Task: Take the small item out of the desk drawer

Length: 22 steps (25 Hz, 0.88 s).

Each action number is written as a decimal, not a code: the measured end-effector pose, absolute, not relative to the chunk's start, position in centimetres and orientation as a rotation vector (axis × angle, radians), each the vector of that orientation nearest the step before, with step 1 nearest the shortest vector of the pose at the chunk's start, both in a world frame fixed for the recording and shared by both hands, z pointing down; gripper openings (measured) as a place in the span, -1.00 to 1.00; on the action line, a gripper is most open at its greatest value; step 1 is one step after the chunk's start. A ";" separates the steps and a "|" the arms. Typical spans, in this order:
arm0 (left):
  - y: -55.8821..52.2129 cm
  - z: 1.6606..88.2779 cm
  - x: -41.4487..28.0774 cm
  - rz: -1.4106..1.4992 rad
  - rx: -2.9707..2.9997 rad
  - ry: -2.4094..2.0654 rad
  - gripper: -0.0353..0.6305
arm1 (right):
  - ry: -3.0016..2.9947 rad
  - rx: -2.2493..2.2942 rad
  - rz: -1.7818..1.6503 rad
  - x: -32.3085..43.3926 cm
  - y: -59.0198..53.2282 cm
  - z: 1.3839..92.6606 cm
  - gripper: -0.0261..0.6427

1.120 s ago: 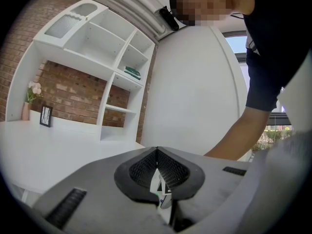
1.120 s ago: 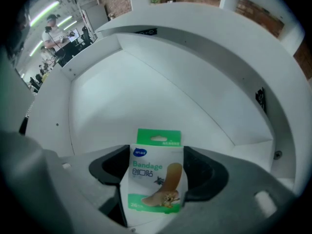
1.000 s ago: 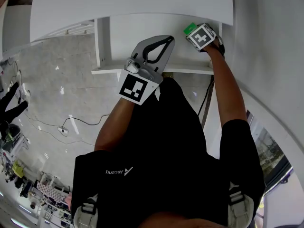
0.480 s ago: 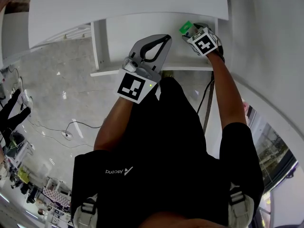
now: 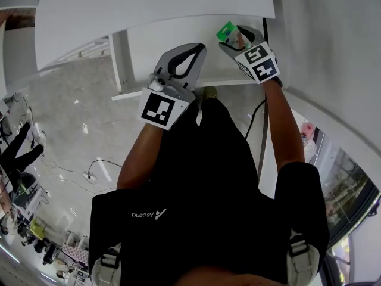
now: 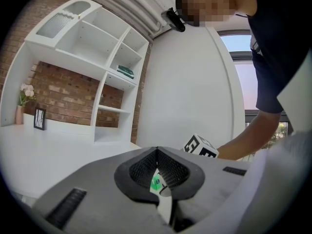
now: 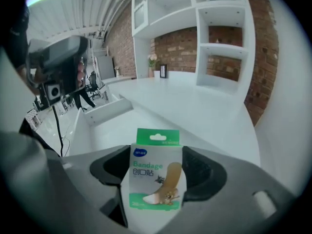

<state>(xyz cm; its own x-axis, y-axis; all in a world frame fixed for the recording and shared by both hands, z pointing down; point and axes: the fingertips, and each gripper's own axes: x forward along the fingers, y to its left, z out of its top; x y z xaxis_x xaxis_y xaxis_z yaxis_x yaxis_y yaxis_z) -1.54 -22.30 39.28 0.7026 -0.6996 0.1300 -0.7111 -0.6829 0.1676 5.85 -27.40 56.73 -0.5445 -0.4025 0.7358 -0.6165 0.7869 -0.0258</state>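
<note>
A small green-and-white bandage box point(image 7: 156, 174) stands upright between the jaws of my right gripper point(image 7: 157, 156). In the head view that box point(image 5: 228, 32) is held by the right gripper point(image 5: 234, 38) above the right end of the open white drawer point(image 5: 155, 46), near the edge of the desk top point(image 5: 149, 5). My left gripper point(image 5: 195, 49) hovers over the middle of the drawer, its jaws closed tip to tip with nothing in them. In the left gripper view, the box point(image 6: 155, 183) shows through the loop of the left gripper point(image 6: 157, 151).
White shelves point(image 7: 214, 33) on a brick wall stand at the back of the desk. A picture frame point(image 6: 39, 118) and a vase point(image 6: 19, 115) sit on the desk top. A white wall point(image 5: 333, 52) lies close on the right. Cables point(image 5: 89, 174) trail over the floor on the left.
My right gripper has risen and shifted left with the bandage box, out of the drawer's right end. The left gripper has stayed almost where it was.
</note>
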 end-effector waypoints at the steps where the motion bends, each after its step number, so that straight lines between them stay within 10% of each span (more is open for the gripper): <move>1: -22.3 39.3 -1.6 0.084 2.708 -1.136 -0.90 | -2.249 0.772 0.368 5.7 -27.4 55.8 0.06; 22: -21.0 30.4 0.2 -0.046 2.865 -1.219 -0.90 | -2.887 1.121 0.304 6.7 -24.4 33.2 0.06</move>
<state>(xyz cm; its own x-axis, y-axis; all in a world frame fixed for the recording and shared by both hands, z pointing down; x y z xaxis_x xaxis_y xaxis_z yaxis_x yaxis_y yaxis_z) 0.16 -21.02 30.40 0.6932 -0.7206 -0.0167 -0.7198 -0.6932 0.0371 6.74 -24.41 33.23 -0.7400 -0.6654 0.0981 -0.6712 0.7214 -0.1702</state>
